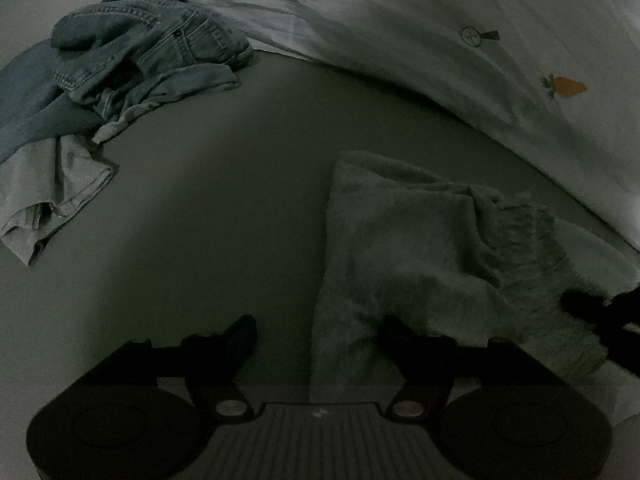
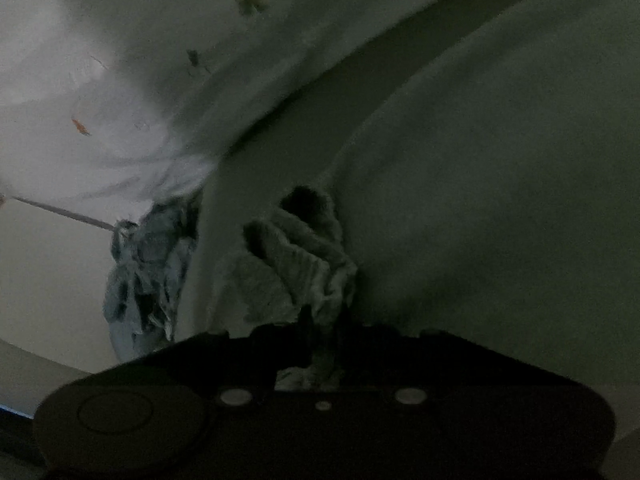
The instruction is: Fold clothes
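At the far left of the left wrist view, a crumpled pair of blue jeans (image 1: 152, 48) lies heaped on the bed (image 1: 248, 168), and a light grey garment (image 1: 60, 188) spills out from under it toward the left edge. Bare grey-green sheet separates this heap from everything else. Low in the middle, the left tool (image 1: 320, 336) has its fingers spread wide: the left finger (image 1: 240, 336) rests over bare sheet, and the right finger (image 1: 394, 332) overlaps the near edge of a fuzzy pale green garment (image 1: 404, 240). That garment lies flat on the bed right of centre, its ribbed cuff (image 1: 540, 248) bunched on the right side. A white duvet (image 1: 440, 40) printed with a small orange carrot (image 1: 566, 86) runs along the back and right. At the far right edge, the dark tip of the right tool (image 1: 588, 304) sits against the ribbed cuff.

In the right wrist view, the jeans (image 2: 148, 264) appear at the left and the duvet (image 2: 120, 60) above them. The right tool (image 2: 316, 344) is pinching a gathered fold of the fuzzy pale green garment (image 2: 304, 256), its fingers pressed close on the fabric.
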A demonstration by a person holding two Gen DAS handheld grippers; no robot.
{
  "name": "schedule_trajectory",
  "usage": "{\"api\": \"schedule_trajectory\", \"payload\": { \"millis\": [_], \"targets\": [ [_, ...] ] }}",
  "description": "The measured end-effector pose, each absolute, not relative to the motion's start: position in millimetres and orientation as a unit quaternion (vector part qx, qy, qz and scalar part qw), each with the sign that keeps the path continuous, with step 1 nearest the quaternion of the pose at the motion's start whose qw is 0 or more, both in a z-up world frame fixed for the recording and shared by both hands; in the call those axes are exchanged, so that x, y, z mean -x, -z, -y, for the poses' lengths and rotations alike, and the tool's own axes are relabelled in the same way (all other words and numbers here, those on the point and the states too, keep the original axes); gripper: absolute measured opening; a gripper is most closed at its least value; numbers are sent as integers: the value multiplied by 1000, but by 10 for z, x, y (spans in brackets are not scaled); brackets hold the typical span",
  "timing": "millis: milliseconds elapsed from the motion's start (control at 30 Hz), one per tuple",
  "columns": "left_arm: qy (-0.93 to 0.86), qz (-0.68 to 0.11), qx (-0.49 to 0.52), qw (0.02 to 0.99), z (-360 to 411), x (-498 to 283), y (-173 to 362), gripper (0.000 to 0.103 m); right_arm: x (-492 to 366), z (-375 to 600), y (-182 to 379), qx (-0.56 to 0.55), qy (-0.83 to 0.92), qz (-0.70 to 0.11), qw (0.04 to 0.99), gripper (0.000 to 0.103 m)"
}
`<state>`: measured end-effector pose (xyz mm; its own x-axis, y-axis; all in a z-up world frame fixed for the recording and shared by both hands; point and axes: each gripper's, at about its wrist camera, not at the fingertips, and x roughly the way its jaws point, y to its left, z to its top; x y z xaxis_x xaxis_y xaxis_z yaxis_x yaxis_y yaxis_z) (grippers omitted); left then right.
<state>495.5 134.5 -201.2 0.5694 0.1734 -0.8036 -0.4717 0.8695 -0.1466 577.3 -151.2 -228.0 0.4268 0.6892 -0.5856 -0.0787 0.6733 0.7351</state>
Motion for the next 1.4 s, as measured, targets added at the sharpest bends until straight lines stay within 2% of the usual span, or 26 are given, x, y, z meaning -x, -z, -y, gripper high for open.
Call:
{"api": "schedule_trajectory", "payload": {
  "millis": [167,367,467,567,633,733,800,867,1033,1133,1233,1400],
  "targets": [
    [-165,-418,210,868,-1365,-4890,2005,71,-5591,1830,1903,-310,-238,-410,824,10],
    [-143,-427,188,873,-1240,-4924,2040,71,-5629,2084,2246,-265,-167,-446,838,10],
    [-135,-431,190,872,-1238,-4930,2031,71,-5593,2132,2112,-310,-174,-413,839,9],
    [-134,-429,187,873,-1231,-4908,2069,72,-5579,2162,1931,-290,-182,-391,854,9],
    [-133,-431,175,875,-1196,-4928,2077,75,-5631,2149,2023,-267,-165,-408,857,10],
    [-135,-444,145,874,-1113,-4990,2081,78,-5684,2140,2229,-261,-133,-445,846,14],
    [-141,-457,129,869,-1090,-5038,2076,78,-5696,2157,2245,-274,-126,-451,840,21],
    [-143,-472,123,861,-1100,-5092,2056,78,-5662,2248,2161,-275,-114,-439,848,38],
    [-159,-479,101,857,-1077,-5283,1858,78,-5431,2845,2009,-304,-60,-396,864,46],
    [-145,-469,91,867,-940,-5391,1707,78,-5209,3388,2057,-361,3,-384,850,46],
    [-121,-463,78,875,-728,-5506,1618,82,-4912,3994,2149,-434,68,-339,832,46],
    [-86,-490,45,866,-314,-5737,1793,82,-4631,4843,2249,-451,181,-290,824,47]
  ]
}}
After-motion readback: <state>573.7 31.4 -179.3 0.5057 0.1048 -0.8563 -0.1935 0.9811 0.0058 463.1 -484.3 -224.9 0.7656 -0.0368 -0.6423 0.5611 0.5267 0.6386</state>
